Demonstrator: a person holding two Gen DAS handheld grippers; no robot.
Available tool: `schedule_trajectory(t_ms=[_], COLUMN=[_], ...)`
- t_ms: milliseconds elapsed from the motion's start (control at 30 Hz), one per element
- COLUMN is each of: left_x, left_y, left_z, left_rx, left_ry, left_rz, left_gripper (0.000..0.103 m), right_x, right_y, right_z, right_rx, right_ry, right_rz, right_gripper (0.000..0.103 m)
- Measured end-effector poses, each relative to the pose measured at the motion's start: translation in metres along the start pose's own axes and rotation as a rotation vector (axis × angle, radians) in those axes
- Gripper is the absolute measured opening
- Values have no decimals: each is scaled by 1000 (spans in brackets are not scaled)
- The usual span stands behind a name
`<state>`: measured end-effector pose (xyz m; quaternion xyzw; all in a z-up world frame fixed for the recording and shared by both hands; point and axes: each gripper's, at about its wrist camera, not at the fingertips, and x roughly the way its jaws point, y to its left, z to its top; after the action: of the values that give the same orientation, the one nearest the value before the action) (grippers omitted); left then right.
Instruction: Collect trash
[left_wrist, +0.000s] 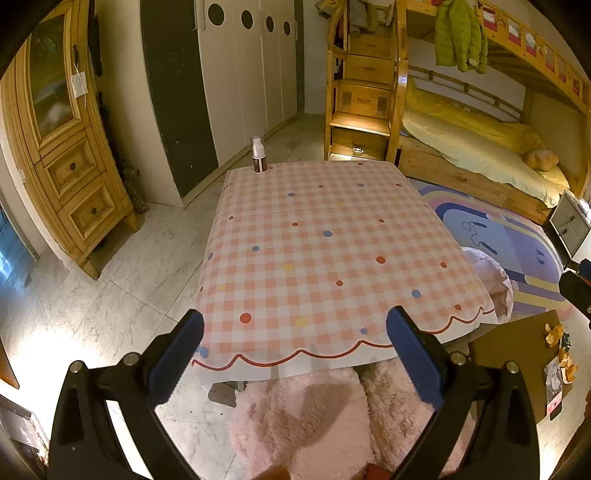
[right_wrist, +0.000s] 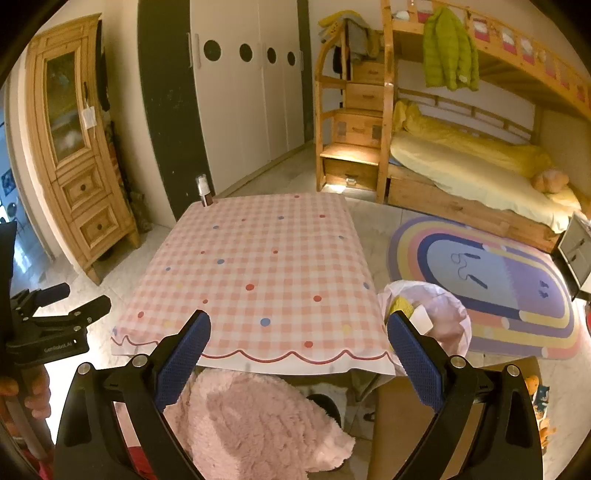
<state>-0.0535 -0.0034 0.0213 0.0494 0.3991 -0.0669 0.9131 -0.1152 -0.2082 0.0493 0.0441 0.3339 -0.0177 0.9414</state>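
Observation:
A table under a pink checked cloth fills both views. Only a small brown spray bottle stands on it, at the far left corner. A pink plastic bag hangs open at the table's right edge, with yellow and white scraps inside. My left gripper hovers open over the near table edge, nothing between its blue pads. My right gripper is open too, its right finger just in front of the bag.
A cardboard sheet lies on the floor to the right, with orange scraps on it. Pink fluffy fabric sits below the table edge. A rainbow rug, bunk bed and wooden cabinet ring the table.

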Motion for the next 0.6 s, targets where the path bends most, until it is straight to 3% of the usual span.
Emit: schedule_trajectory(t_ms=[600], left_x=[6], left_y=[3], left_z=[2], left_rx=[-13], left_ry=[11], left_rz=[23], left_gripper=[96], right_x=[9], right_y=[-4], right_z=[-3], right_rx=[10], right_ry=[22], right_rz=[11], right_gripper=[95])
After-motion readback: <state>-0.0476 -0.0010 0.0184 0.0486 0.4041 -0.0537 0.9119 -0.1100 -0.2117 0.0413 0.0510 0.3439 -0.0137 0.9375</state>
